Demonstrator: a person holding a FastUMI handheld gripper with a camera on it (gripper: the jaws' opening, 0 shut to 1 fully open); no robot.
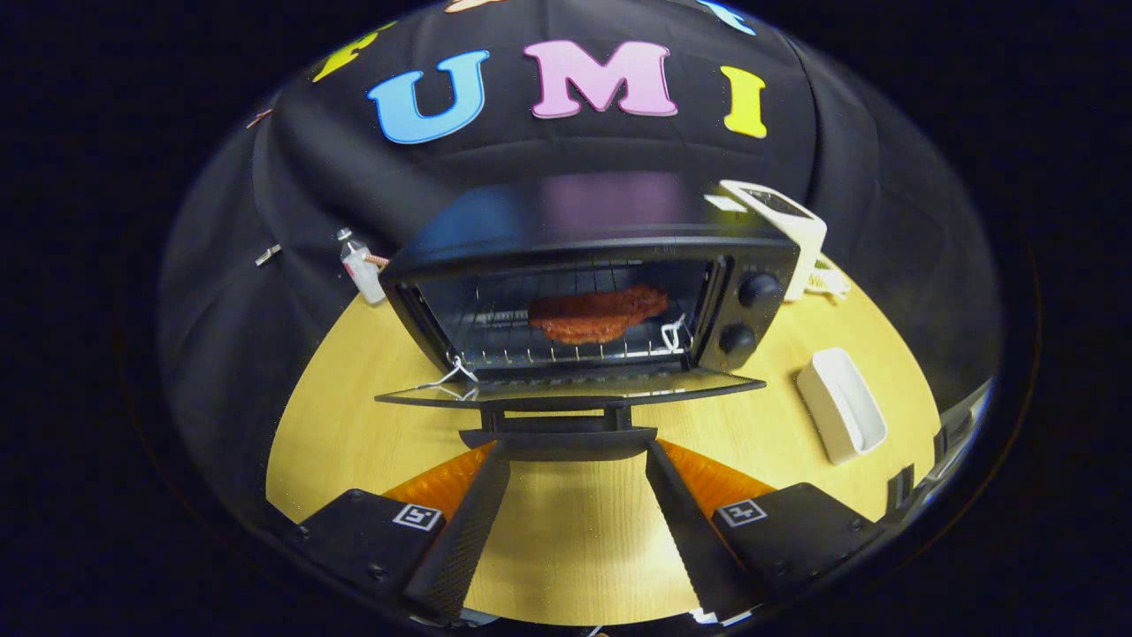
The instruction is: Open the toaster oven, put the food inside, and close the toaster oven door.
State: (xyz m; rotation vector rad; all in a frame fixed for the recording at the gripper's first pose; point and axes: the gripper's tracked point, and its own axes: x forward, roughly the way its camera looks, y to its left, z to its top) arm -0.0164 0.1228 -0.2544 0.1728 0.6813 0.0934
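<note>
- Your hand-held gripper (566,447) is spread wide, its fingertips at the door handle (559,435), gripping nothing.
- The toaster oven (588,305) faces you; its door (566,387) lies flat open.
- The food (594,315) lies on the rack, long axis sideways.

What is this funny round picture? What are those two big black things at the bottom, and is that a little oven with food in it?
The picture comes from a camera riding on a hand-held gripper, a tool with two fingers that a person carries. The camera looks forward along the fingers, so they show at the bottom. They are spread apart and hold nothing; their tips are right at the handle of the oven door. Yes, that is a toaster oven. Its door is folded down open, and a piece of reddish-brown food lies on the rack inside. It all sits on a wooden table. To the oven's right lies a white tray, and behind its left corner stands a small bottle.
</note>
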